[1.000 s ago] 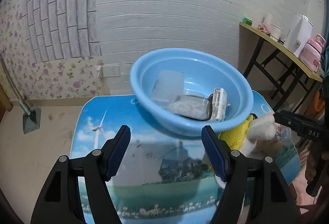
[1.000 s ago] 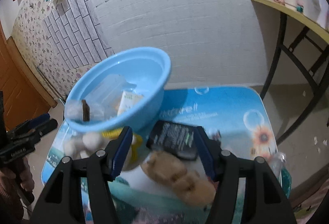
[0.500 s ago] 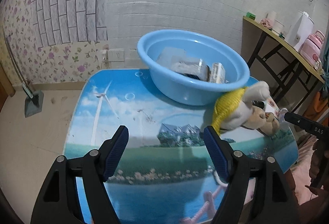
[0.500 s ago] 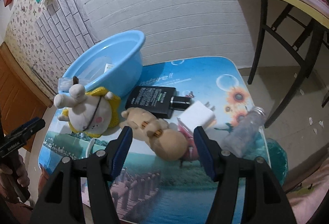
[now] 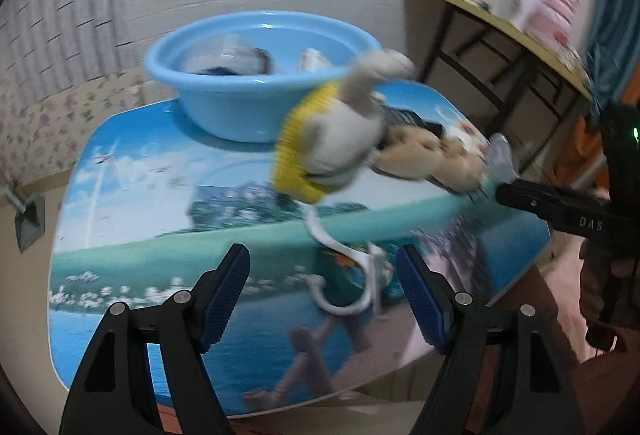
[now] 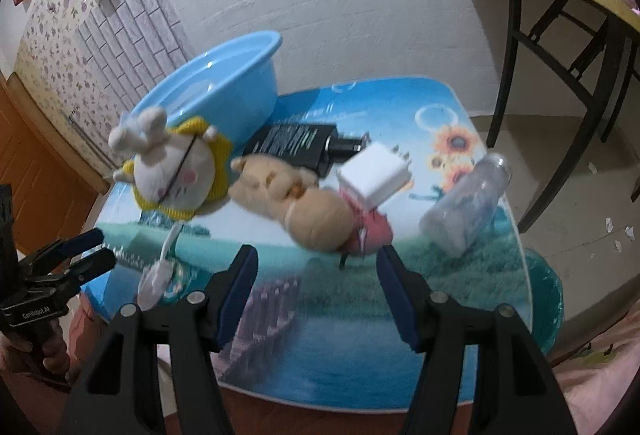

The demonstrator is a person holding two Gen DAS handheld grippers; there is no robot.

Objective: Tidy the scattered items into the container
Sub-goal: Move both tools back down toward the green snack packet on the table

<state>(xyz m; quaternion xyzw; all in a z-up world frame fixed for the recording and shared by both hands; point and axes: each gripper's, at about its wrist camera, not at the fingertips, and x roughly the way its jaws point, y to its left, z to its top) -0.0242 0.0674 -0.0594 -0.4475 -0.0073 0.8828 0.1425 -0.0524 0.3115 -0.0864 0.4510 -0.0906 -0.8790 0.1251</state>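
We hold both our left gripper (image 5: 322,293) and right gripper (image 6: 316,287) wide apart and empty, near the white plush (image 6: 176,171) beside the basin (image 6: 216,83).

Both my feeds are evenly lit by soft indoor light, with only faint shadows on the desk (image 6: 448,115). My left view smears with motion blur, worst at 1 to 3 o'clock, where the plush rabbit (image 5: 340,139) streaks. Fisheye bending curves the wall lines and darkens every corner.
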